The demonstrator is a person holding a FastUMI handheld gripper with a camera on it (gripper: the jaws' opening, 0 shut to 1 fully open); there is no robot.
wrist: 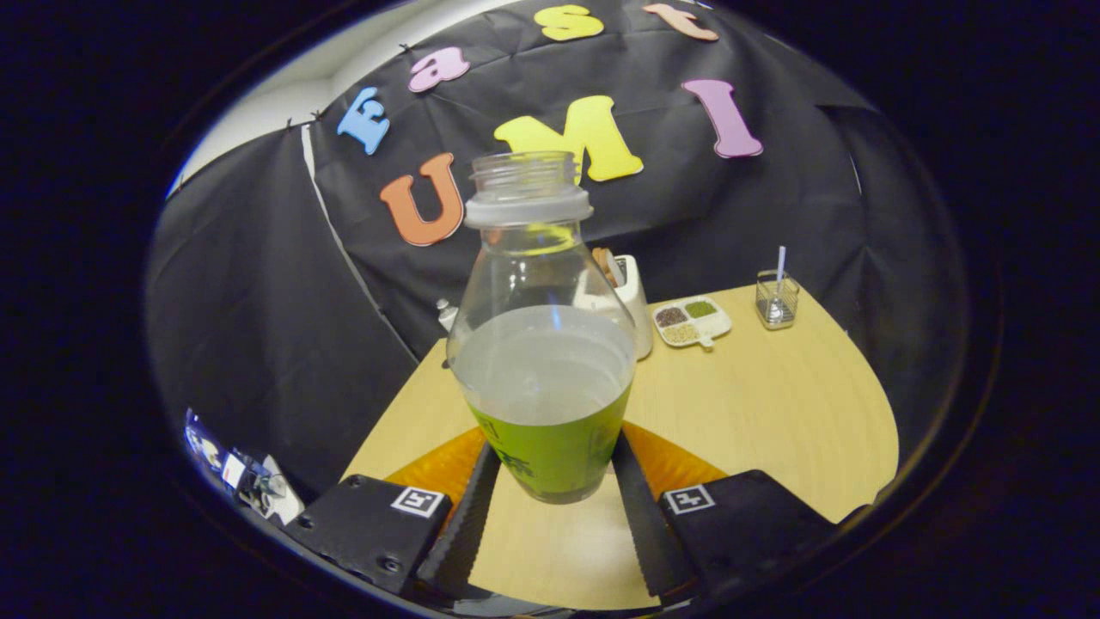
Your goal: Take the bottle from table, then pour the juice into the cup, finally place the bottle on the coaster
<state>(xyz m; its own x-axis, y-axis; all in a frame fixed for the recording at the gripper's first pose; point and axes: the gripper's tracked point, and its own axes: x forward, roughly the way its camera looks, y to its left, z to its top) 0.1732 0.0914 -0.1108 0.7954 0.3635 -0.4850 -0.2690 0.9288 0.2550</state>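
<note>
Your gripper clamped on the bottle, both fingers pressing its green-labelled lower body, clear plastic, uncapped, threaded neck with pale collar, roughly half full of cloudy liquid, held upright above the wooden table, sectioned dish beyond.

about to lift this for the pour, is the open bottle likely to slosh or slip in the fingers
The bottle has no cap and looks roughly half full, so it is probably fairly heavy, and a quick tilt could slosh liquid out. Its clear smooth wall may be slippery. The gripper fingers flank its labelled lower part; the ribbed fingers should help, though contact is hard to confirm.
</note>
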